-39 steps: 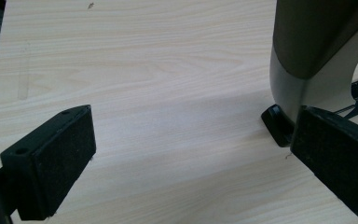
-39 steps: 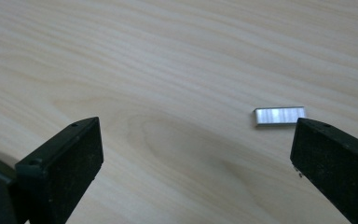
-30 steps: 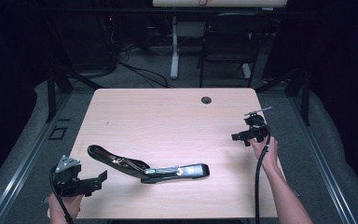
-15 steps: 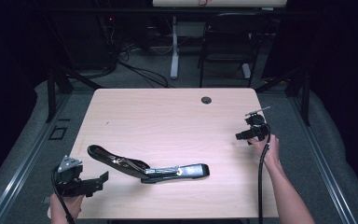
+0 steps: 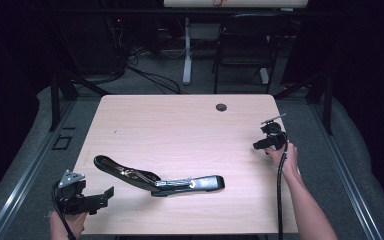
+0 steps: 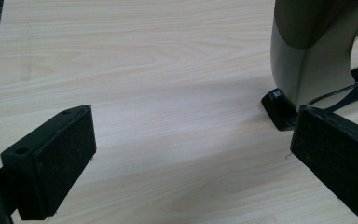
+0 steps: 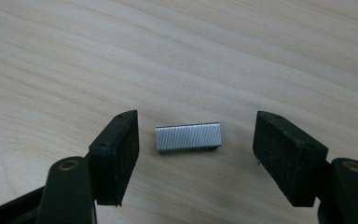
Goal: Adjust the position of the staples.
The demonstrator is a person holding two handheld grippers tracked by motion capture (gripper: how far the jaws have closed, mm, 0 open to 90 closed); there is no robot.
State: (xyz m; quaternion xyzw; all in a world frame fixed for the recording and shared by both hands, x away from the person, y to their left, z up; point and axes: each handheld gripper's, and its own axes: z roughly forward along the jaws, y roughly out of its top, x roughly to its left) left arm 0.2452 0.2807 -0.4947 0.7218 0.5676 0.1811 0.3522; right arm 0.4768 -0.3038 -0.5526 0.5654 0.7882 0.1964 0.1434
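Right fingers (image 7: 116,156): two black pads stood apart, a strip of staples (image 7: 188,136) lying flat on the wood between them, touched by neither; the jaws had just been closing.
Right gripper (image 5: 269,142): held by a hand (image 5: 285,159) near the table's right edge, well to the right of the stapler (image 5: 157,179), pointing left.
Left fingers (image 6: 58,158): spread wide over bare wood, nothing between them; one pad sat just beside the stapler's black foot, contact unclear.
Left gripper (image 5: 96,200): low at the table's front left corner, just left of the stapler.
Stapler: opened out flat, black arm towards the left gripper, metal channel exposed.
Table (image 5: 180,125): pale wood, a round cable hole (image 5: 221,107) beyond the stapler.
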